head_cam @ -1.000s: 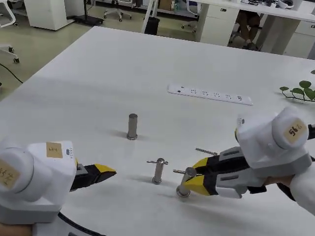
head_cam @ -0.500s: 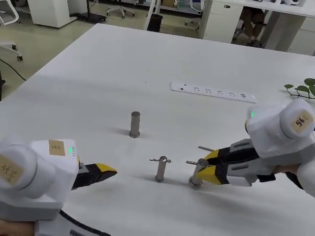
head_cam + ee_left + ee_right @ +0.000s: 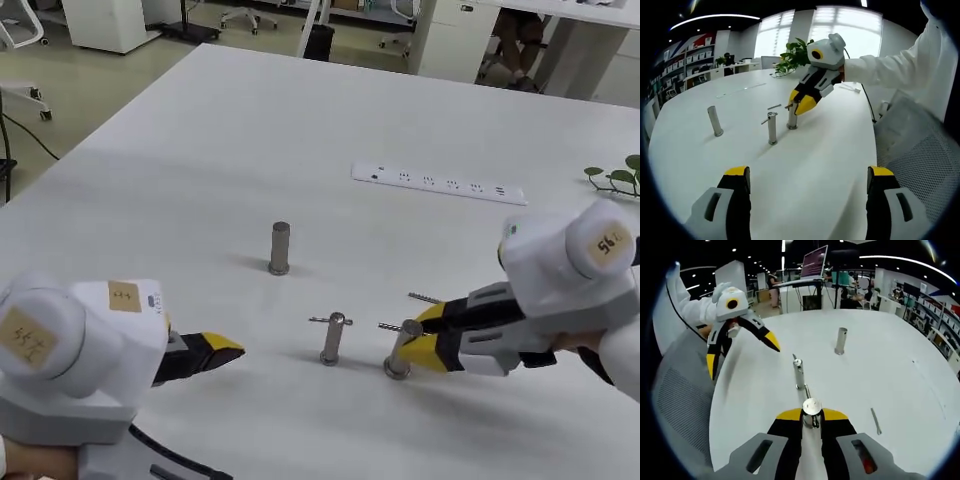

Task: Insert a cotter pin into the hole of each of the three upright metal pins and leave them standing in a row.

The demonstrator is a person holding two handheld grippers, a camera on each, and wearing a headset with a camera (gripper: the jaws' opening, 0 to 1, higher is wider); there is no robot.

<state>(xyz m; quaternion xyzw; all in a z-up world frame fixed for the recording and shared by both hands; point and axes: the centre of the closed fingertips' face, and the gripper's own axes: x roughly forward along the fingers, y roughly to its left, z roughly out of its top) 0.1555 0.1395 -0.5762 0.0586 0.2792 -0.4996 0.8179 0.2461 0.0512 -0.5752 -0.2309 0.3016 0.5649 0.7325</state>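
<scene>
Yellow-tipped right gripper (image 3: pixel 416 334) fingers seemingly pinching nearest metal pin (image 3: pixel 397 363); left gripper (image 3: pixel 807 173) fingers spread over open tabletop (image 3: pixel 820 145).

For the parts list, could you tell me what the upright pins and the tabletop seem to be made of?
Upright pins: likely bare steel, grey with a satin sheen and bright highlights. Tabletop: probably white laminate, matte, with faint grey streaks.
</scene>
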